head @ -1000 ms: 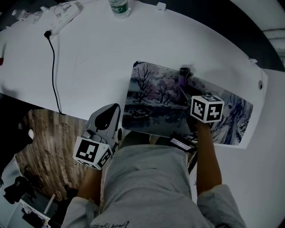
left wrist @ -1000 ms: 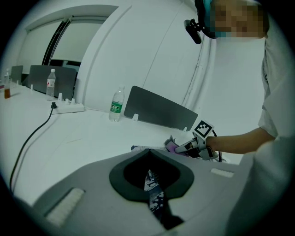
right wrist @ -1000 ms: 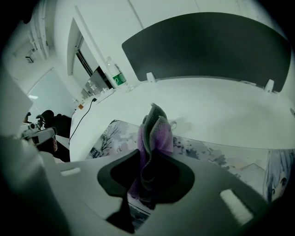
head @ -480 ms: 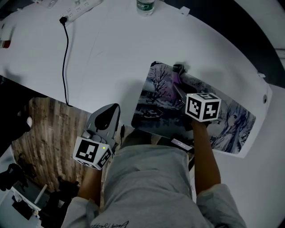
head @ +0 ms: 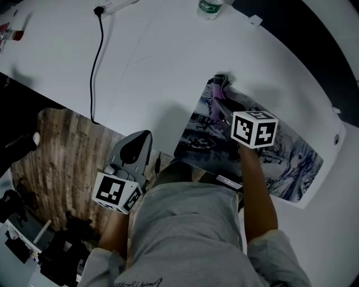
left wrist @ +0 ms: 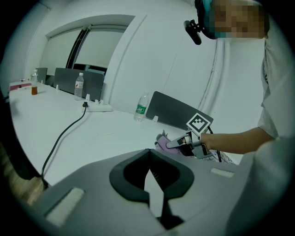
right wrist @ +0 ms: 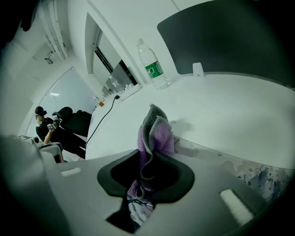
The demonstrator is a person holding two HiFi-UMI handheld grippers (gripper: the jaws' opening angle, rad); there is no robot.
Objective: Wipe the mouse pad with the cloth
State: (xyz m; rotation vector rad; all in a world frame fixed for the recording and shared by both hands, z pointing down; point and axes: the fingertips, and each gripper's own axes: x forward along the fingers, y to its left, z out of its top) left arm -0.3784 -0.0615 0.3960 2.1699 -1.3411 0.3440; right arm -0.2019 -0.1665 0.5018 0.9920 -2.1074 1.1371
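Gripping the cloth (head: pixel 220 88) with my right gripper (head: pixel 224 103) at the mouse pad's far left corner.

My right gripper's jaws are clamped on the purple-and-grey cloth, which bunches up between them above the corner of the printed mouse pad (head: pixel 291 162). The pad lies along the near edge of the white table (head: pixel 157 61), just in front of me. My left gripper (head: pixel 136 147) hangs off that near edge over the wooden floor (head: pixel 61 151), its jaws pressed together with nothing between them. A bottle (head: pixel 210 7) stands at the table's far edge.
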